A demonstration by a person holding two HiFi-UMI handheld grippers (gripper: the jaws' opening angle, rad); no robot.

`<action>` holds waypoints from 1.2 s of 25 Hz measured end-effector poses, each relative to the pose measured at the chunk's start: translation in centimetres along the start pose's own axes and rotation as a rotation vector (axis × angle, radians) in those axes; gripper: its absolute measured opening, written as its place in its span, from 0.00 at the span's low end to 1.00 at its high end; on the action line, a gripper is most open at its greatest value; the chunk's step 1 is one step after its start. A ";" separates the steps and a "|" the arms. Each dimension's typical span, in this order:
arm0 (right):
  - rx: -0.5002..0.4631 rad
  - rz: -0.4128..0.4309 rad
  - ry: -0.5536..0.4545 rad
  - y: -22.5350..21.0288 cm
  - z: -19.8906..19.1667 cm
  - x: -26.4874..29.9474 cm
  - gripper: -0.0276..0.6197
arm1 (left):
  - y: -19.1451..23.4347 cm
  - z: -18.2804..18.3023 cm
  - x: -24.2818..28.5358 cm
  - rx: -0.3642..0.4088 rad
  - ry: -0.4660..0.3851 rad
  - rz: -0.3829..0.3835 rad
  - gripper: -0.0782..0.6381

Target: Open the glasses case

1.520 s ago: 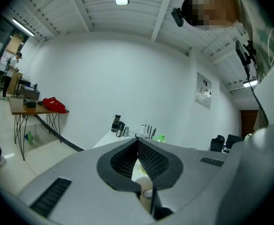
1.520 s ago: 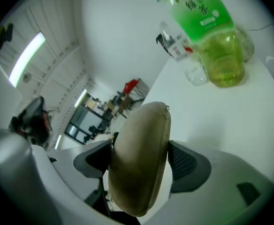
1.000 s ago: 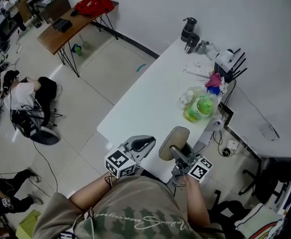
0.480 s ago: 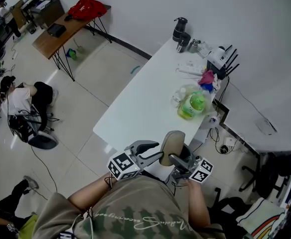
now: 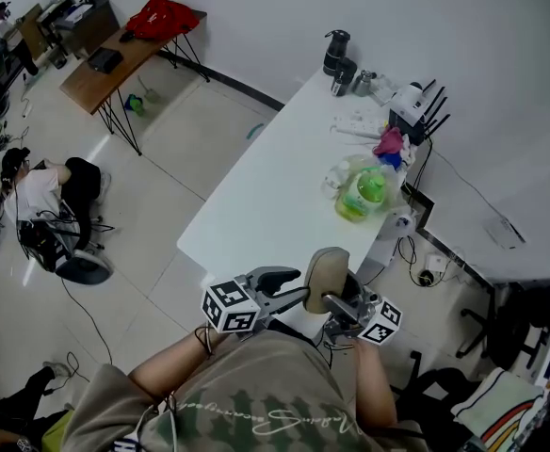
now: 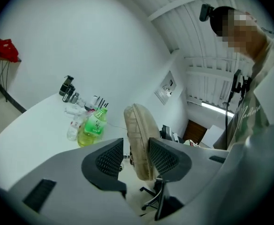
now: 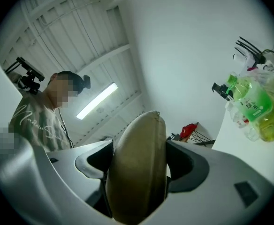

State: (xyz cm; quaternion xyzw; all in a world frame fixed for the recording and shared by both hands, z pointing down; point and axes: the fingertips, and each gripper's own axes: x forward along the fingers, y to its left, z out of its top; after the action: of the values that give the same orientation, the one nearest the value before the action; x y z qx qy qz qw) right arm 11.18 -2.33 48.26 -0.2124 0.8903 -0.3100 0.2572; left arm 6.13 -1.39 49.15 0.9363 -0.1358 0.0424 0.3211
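Slipping is judged the chief hazard. The glasses case [image 5: 329,273], a tan rounded shell, is clamped upright across its width by the right gripper [image 5: 336,301] and is held in the air before the person's chest, at the near end of the white table [image 5: 256,205]. Little flat surface is offered to the pads, so a tug from the other side could twist the case loose and drop it to the floor.

The jaws of the left gripper [image 5: 299,285] have just been opening and stand wide. The case's edge is set between them, but it is not pressed from both sides. If both halves were pinched together there, the case would be kept shut rather than opened. What looks like a zip pull [image 7: 158,114] is seen at the case's top; if it is missed, nothing is freed.

No brand is seen on the case. The label on the green bottle [image 5: 360,196] is too small to be read, and the cursive print on the shirt [image 5: 266,420] cannot be made out with certainty.
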 end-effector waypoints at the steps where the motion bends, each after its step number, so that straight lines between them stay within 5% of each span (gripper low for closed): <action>1: 0.000 0.012 0.007 0.2 0.0 0.0 0.60 | -0.1 0.0 -0.1 -0.015 -0.004 -0.011 0.35; 6: 0.052 0.082 -0.028 1.6 0.1 -0.4 0.60 | -1.8 0.2 -0.3 -0.016 -0.030 -0.066 0.36; 11: 0.026 0.062 -0.077 1.8 0.4 -1.2 0.57 | -1.6 -1.0 -0.3 0.032 0.039 -0.013 0.36; 14: 0.049 0.067 -0.046 2.1 -0.3 -1.1 0.57 | -2.3 -0.1 -0.8 0.035 -0.028 -0.029 0.25; 17: 0.077 0.073 0.001 2.3 -1.9 -1.0 0.57 | -2.2 1.3 -1.1 0.022 -0.074 -0.031 0.24; 25: 0.093 -0.061 -0.010 0.8 -3.0 -0.4 0.57 | -1.2 -0.4 -1.1 0.078 0.049 0.027 0.25; 30: 0.070 -0.055 0.018 0.7 -3.0 -0.3 0.57 | -1.6 -1.2 -0.7 0.047 0.047 0.026 0.25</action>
State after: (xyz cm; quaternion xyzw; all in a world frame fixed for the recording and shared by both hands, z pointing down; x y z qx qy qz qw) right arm 9.46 -0.29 49.92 -0.2247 0.8750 -0.3499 0.2479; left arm 5.89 0.75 49.02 0.9405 -0.1394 0.0718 0.3013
